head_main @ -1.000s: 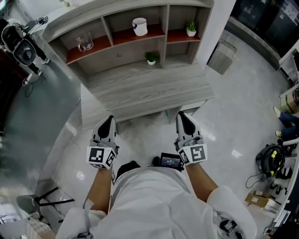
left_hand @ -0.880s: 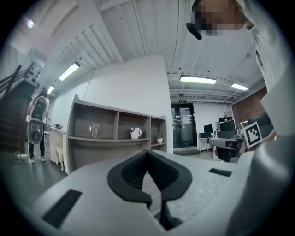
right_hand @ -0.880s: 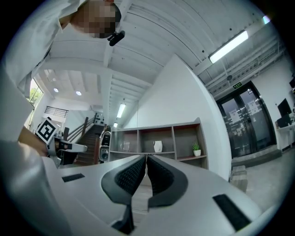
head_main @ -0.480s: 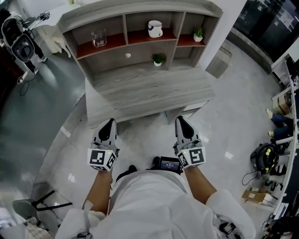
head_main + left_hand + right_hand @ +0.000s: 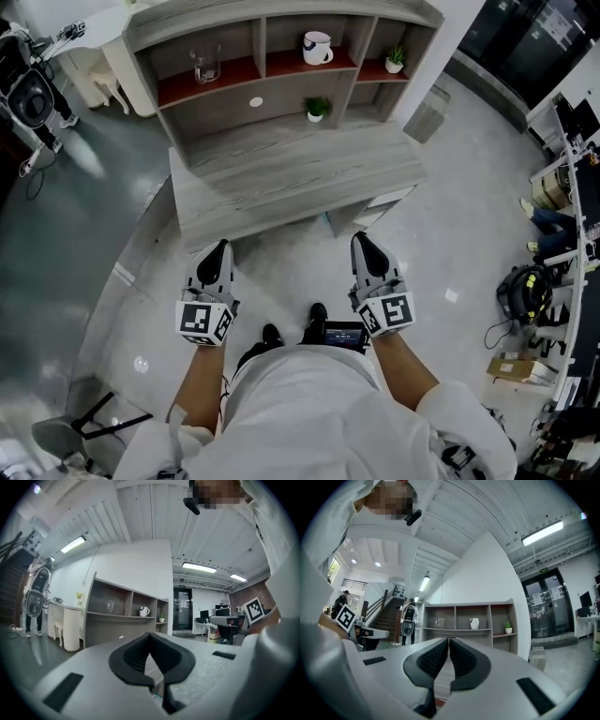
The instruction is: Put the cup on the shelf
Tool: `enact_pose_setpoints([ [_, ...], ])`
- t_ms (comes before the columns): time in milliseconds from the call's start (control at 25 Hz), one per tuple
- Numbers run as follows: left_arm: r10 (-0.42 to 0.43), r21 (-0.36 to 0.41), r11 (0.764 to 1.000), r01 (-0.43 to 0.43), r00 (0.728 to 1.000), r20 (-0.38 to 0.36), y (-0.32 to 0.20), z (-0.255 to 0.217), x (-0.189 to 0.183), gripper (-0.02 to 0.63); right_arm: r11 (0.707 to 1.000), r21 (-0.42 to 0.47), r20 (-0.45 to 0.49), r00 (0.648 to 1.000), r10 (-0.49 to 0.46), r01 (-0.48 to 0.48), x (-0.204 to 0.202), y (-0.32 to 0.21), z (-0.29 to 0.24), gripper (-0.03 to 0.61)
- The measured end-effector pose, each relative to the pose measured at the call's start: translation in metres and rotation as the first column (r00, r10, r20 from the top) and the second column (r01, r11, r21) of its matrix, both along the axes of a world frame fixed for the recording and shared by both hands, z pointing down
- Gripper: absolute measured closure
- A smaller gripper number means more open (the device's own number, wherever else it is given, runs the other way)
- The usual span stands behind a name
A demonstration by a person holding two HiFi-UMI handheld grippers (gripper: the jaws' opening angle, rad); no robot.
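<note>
A white cup (image 5: 317,47) stands in the middle compartment of the grey shelf unit (image 5: 281,14), on its red board. It also shows far off as the cup (image 5: 144,611) and the cup (image 5: 474,623) in the two gripper views. My left gripper (image 5: 222,246) and right gripper (image 5: 362,238) are held level, side by side, over the floor just short of the desk's front edge (image 5: 300,214). The left gripper (image 5: 150,634) and the right gripper (image 5: 449,639) are shut, with their pads together and nothing between them. Neither touches the cup.
A glass mug (image 5: 206,64) stands in the left compartment and a small plant (image 5: 395,58) in the right one. Another plant (image 5: 317,108) sits on the desk. A camera rig (image 5: 33,98) is at far left, a grey box (image 5: 427,112) right of the desk, bags and boxes (image 5: 527,292) at far right.
The shelf unit and desk have slid right and up in the head view and look slightly smaller. Shoes now show below the grippers. Both grippers stay shut and empty.
</note>
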State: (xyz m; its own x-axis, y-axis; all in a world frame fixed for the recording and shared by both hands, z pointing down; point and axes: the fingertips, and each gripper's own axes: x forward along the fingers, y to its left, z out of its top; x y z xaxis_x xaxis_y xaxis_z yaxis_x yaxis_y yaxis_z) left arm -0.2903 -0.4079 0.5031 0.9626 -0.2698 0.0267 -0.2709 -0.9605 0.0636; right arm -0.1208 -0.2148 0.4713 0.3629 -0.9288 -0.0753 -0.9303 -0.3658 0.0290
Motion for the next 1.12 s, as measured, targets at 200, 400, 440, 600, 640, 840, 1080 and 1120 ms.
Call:
enact_pose_setpoints([
  [200, -0.002, -0.043, 0.999, 0.002, 1.0, 0.0, -0.001, 0.018, -0.01, 0.607, 1.0, -0.02, 0.032, 0.999, 0.015, -0.015, -0.01, 0.002, 0.01, 0.54],
  [400, -0.036, -0.035, 0.999, 0.036, 0.999, -0.003, 0.014, 0.012, -0.015, 0.606, 0.998, -0.016, 0.052, 0.997, -0.062, 0.063, -0.013, 0.008, 0.017, 0.54],
  [440, -0.044, -0.032, 0.999, 0.044, 0.999, -0.001, 0.018, 0.009, -0.015, 0.607, 0.997, -0.019, 0.043, 0.996, -0.077, 0.078, -0.012, 0.01, 0.016, 0.54],
  [600, -0.065, -0.028, 0.998, 0.064, 0.998, -0.011, 0.039, -0.006, -0.007, 0.606, 0.995, 0.006, 0.021, 0.994, -0.104, 0.104, 0.0, 0.026, 0.003, 0.54],
  [640, -0.064, -0.034, 0.997, 0.064, 0.998, -0.014, 0.047, -0.007, -0.002, 0.606, 0.995, 0.008, 0.025, 0.995, -0.1, 0.099, 0.005, 0.033, 0.004, 0.54],
  [840, -0.035, -0.023, 0.999, 0.034, 0.999, -0.018, 0.093, -0.01, 0.023, 0.606, 0.998, -0.007, 0.054, 0.997, -0.054, 0.054, 0.033, 0.075, 0.016, 0.541],
  [1080, -0.03, -0.017, 0.999, 0.03, 1.0, -0.005, 0.117, -0.003, 0.039, 0.606, 0.998, 0.023, 0.052, 0.997, -0.062, 0.061, 0.046, 0.101, 0.015, 0.541],
  [1120, -0.03, -0.015, 0.999, 0.03, 1.0, -0.005, 0.12, -0.003, 0.042, 0.607, 0.998, 0.027, 0.052, 0.997, -0.062, 0.061, 0.048, 0.104, 0.015, 0.541],
])
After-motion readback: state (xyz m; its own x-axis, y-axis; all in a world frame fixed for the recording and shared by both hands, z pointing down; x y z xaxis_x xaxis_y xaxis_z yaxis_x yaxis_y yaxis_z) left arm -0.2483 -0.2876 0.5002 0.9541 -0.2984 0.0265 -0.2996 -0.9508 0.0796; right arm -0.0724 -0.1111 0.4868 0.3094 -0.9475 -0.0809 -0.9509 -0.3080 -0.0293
